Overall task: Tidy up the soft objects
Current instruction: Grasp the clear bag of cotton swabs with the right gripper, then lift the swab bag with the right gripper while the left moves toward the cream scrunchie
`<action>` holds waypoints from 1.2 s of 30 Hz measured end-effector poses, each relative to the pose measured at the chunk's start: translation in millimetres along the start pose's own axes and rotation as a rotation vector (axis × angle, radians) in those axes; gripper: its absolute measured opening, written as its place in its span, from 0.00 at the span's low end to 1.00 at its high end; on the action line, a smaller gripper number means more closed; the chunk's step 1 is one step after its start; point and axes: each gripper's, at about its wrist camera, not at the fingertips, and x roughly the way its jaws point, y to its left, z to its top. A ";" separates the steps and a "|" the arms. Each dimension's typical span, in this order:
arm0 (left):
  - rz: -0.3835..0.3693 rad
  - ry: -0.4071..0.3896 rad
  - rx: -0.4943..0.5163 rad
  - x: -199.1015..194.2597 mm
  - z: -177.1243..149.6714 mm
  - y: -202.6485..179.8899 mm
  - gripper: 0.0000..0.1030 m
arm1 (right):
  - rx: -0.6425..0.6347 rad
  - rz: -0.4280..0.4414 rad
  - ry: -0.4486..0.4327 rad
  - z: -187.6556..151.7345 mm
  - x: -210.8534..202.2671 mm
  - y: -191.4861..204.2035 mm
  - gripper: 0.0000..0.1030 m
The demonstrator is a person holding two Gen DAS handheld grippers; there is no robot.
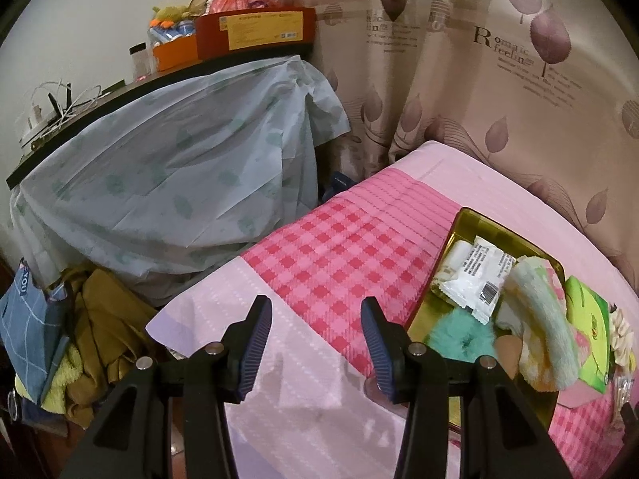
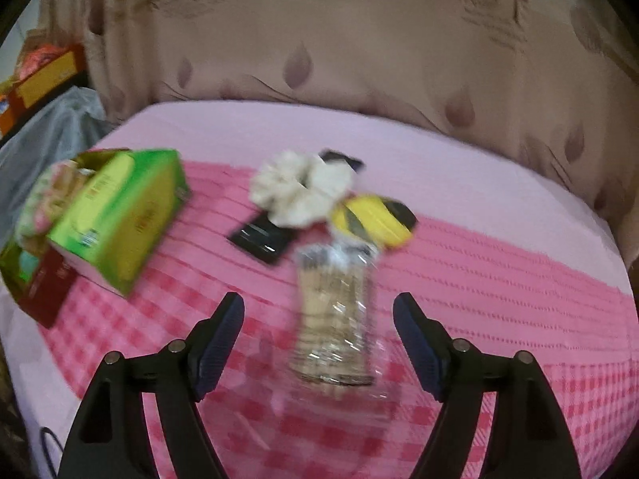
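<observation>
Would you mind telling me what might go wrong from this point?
The right gripper is open around the clear packet of sticks, a crinkly wrapper that may slip on closing. The white scrunchie lies on a black device, so grabbing it could drag that along. The gold tray already looks crowded; additions may spill.

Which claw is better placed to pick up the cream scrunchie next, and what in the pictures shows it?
Right. The open right claw faces the cream scrunchie on the bed, with only a clear packet between them. The left claw, also open, sees it only at the frame's far right edge.
</observation>
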 end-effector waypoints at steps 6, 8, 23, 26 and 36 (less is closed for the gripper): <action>-0.015 -0.006 0.033 -0.9 -1.6 -6.7 0.46 | 0.034 0.002 0.044 -9.4 23.6 -13.8 0.73; -0.025 -0.001 0.043 0.2 -2.1 -8.6 0.46 | 0.041 0.002 0.054 -9.5 32.4 -14.0 0.72; -0.018 -0.011 0.117 0.7 -6.0 -24.3 0.46 | 0.036 0.031 0.029 -11.3 40.1 -14.7 0.27; -0.020 -0.013 0.119 0.8 -6.5 -24.7 0.46 | 0.039 0.041 0.029 -18.1 33.6 -15.9 0.26; -0.046 -0.038 0.170 -5.9 -10.0 -37.4 0.46 | 0.070 0.011 0.030 -42.4 14.6 -36.0 0.26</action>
